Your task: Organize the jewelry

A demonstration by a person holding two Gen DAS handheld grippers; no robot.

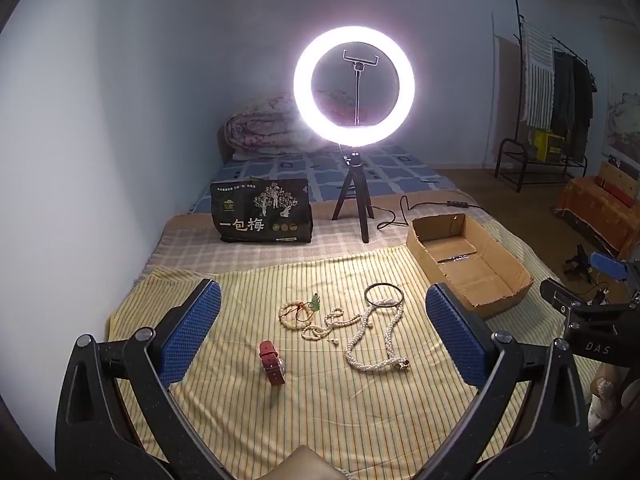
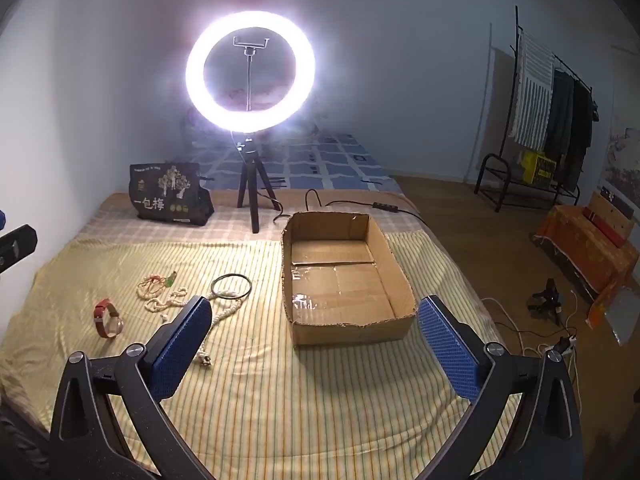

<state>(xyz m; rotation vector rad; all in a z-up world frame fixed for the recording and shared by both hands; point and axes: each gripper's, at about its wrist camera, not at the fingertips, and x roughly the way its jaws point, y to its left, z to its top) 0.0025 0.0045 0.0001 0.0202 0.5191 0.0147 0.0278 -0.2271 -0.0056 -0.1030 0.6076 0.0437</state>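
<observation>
The jewelry was all laid out loose on the yellow striped cloth: a red-strap watch nearest the left gripper, a chunky white bead necklace to its right, a thinner pale bead strand between them, a cream bead bracelet with red cord and a little green pendant further back, and a thin dark bangle touching the top of the big necklace; the cardboard box sat just right of the pile, open on top, with nothing visible in it but shiny tape across the bottom.

The left gripper hovered over the pile with blue pads spread wide, holding nothing; the right gripper was spread too, gripping nothing, lined up in front of the box's near wall.

The left view had every piece in plain sight, whereas in the right one a finger covered part of the big necklace; the right view looked straight down into the box, though.

Behind everything stood a lit ring light on a small tripod, and a dark snack bag to its left; a clothes rack stood off at the far right wall.
</observation>
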